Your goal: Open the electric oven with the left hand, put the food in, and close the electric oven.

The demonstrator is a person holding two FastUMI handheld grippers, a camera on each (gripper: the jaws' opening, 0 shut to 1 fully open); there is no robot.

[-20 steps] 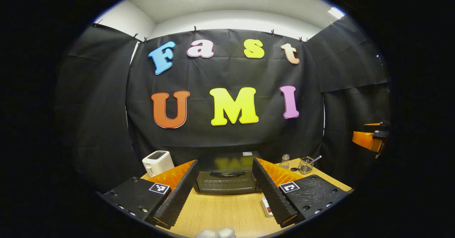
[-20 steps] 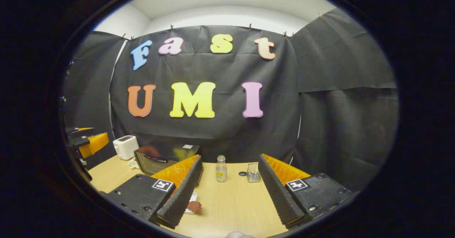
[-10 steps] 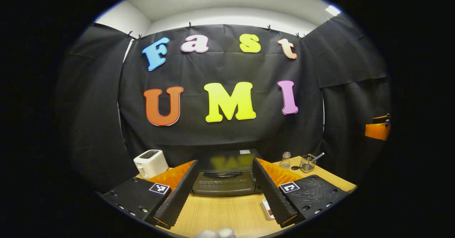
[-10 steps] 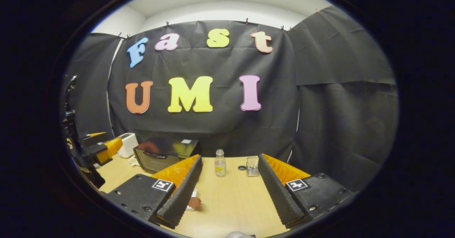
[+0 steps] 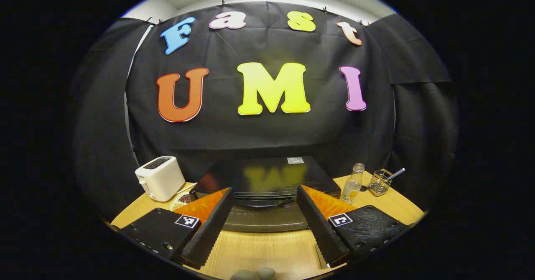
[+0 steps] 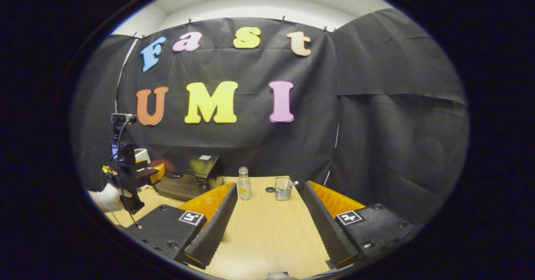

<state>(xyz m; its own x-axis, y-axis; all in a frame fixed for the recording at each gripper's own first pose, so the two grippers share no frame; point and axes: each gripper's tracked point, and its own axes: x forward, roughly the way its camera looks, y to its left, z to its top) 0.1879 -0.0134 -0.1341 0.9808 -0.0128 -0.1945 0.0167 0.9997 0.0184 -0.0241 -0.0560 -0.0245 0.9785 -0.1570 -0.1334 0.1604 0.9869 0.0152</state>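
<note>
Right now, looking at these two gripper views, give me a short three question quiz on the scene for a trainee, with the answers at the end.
1. True or false: the electric oven door is already open.
2. Which thing stands on the table directly beside the oven on its toaster side? A) a glass bottle B) a wire basket C) a small dish
3. Fill in: the left gripper is ____ and faces the oven front.

Key
1. False; the door looks closed, its handle between the fingers' line of sight.
2. C, the small dish. The glass bottle and wire basket are on the other side.
3. Open.
</note>
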